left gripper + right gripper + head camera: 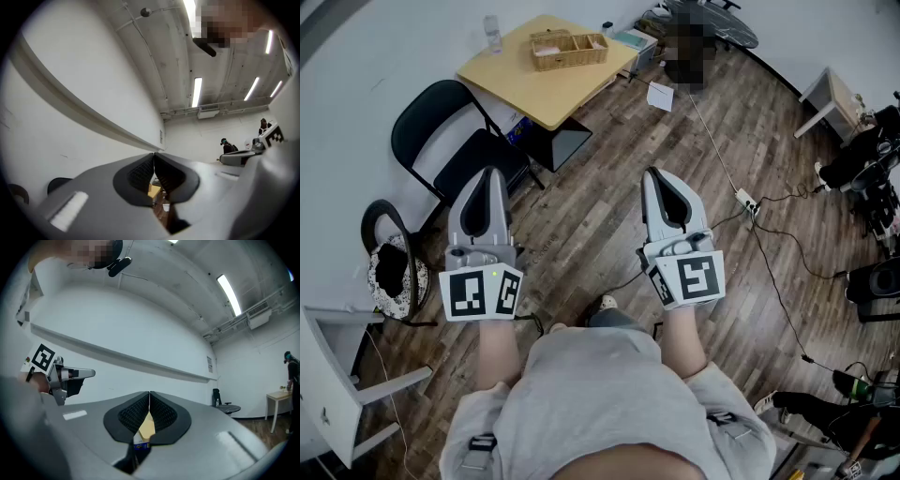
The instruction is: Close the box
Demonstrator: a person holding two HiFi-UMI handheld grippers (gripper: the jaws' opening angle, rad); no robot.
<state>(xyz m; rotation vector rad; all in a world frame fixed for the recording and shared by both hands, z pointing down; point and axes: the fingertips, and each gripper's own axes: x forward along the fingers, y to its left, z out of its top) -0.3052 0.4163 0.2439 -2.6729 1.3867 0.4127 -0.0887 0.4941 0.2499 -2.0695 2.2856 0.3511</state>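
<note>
Hovering: left gripper (490, 172), right gripper (653, 174) clenched empty | box (569, 49) on table (534, 89), well ahead

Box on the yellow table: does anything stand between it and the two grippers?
Nothing visible does. Floor lies between the box and the right gripper; a black chair stands beside the table, close by the left gripper.

Your left gripper (490, 172) and your right gripper (654, 172) have smooth, matt grey plastic shells. Their pads (133, 414) are black and finely ribbed, like rubber. The box (569, 49) looks woven and rough, straw-coloured. The table (553, 94) is smooth pale wood. The floor (600, 216) is dark wood planks with grain. The chair (431, 112) is matt black.
</note>
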